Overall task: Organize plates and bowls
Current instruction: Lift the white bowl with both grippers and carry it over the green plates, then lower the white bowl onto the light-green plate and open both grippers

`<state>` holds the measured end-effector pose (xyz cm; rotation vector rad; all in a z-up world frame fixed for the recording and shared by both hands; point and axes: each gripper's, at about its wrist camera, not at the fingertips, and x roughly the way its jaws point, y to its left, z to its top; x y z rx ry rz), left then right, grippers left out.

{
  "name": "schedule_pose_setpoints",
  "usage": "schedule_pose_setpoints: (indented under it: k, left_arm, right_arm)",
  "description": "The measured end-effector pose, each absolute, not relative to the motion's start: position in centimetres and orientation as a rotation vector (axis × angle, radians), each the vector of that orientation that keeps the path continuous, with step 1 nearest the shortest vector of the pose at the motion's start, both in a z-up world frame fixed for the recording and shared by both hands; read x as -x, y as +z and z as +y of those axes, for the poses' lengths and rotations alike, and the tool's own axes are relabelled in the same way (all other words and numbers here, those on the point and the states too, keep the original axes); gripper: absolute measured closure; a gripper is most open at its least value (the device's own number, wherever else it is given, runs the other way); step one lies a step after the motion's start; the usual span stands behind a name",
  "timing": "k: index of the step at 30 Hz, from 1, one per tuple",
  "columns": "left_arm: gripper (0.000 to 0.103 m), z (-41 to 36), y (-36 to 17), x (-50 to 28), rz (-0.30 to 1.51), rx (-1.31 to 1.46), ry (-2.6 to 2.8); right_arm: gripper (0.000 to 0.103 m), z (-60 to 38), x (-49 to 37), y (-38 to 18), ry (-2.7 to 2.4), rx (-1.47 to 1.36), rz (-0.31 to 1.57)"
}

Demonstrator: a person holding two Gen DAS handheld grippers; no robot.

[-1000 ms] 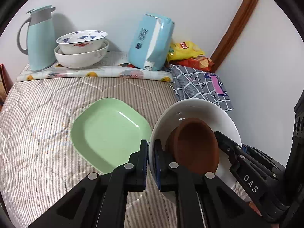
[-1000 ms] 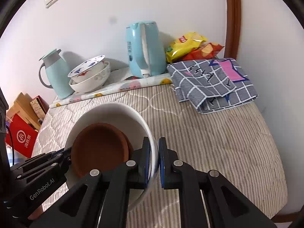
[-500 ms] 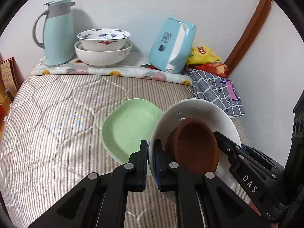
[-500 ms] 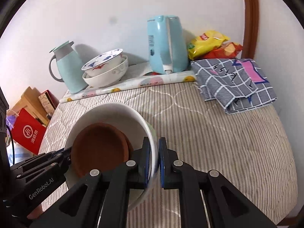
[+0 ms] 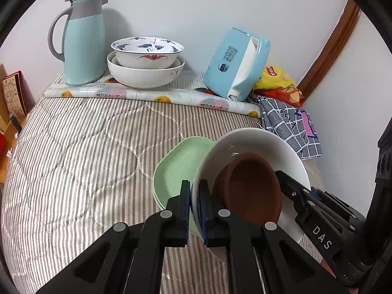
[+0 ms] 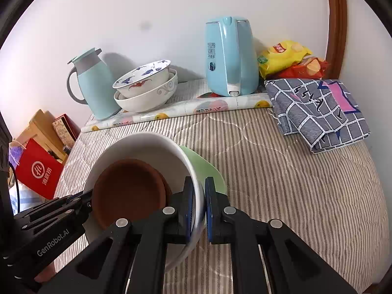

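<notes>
White bowl (image 5: pixel 257 144) is hanging tilted above the striped bed (image 5: pixel 85 159), a brown bowl (image 5: pixel 250 186) lying inside it. Left tongs (image 5: pixel 194 205) are clamped on the white bowl's left rim, one finger inside and one outside; right tongs (image 6: pixel 201 205) are pinching the opposite rim the same way, so both are closed on this one bowl. Green plate (image 5: pixel 176 166) is lying on the bed just beyond and partly under the white bowl. Farther back from the white bowl, a fruit-print mat (image 5: pixel 152 95) is running along the wall, carrying a stack of two bowls: a painted bowl (image 5: pixel 147 51) nested in a plain white one (image 5: pixel 144 78). Mint jug (image 5: pixel 80 41) is standing left of that stack, a blue kettle (image 6: pixel 230 56) to its right. Checked cloth (image 6: pixel 316 107) is lying folded to the far right of the white bowl, snack bags (image 6: pixel 289 58) behind it in the corner.
</notes>
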<state>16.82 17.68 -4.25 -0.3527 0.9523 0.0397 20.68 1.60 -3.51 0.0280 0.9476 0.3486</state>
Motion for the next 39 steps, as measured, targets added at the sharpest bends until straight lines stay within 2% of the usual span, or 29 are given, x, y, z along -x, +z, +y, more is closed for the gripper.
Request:
schedule_pose_setpoints:
  k: [39]
  left_arm:
    - [0.095, 19.4, -10.5, -22.3, 1.078, 0.333, 0.027]
  right_arm:
    - [0.094, 3.1, -25.8, -10.7, 0.315, -0.081, 1.071]
